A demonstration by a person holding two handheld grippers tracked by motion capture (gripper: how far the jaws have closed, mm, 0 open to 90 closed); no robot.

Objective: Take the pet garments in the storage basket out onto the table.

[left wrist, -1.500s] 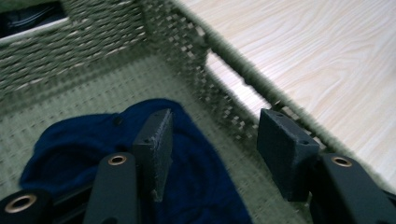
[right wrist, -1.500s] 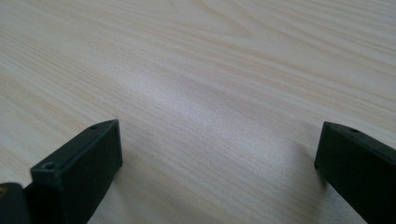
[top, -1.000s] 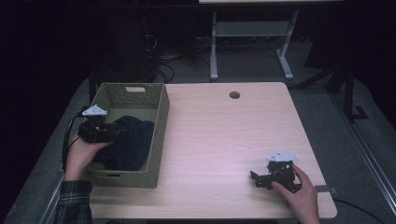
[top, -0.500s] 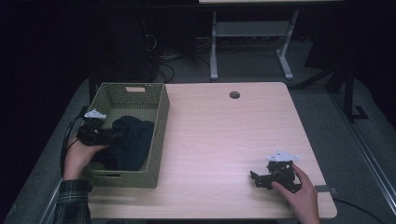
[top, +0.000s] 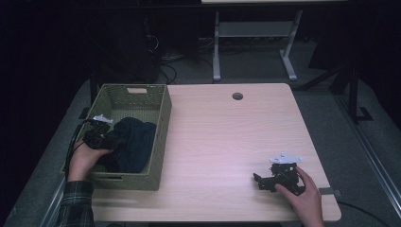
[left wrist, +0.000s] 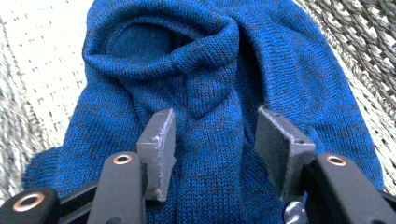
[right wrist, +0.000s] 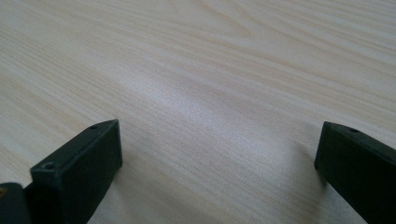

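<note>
While the left gripper (top: 105,138) sits inside a woven basket (top: 163,123) at the table's left edge, its jaws stand partly open around a raised fold of a blue knitted garment (left wrist: 205,84). The pads flank the fold; whether they already press it cannot be told, so the garment counts as reached, not gripped. It lies crumpled on the basket floor, toward the near end. By the look of it, the work is at an early stage: the knit has not left the basket, and closing on the fold and lifting it out remain.

The garment is soft, fine-ribbed wool-like knit, deep blue flecked darker, bunched into rounded folds with a hollow near the top. The basket is rectangular, olive-green wicker, with a slot handle in its far wall. The table (top: 227,137) is pale wood grain, smooth, with a round cable hole near its far edge.

The right gripper (top: 261,181) rests near the table's near right corner, jaws wide apart, holding nothing.
</note>
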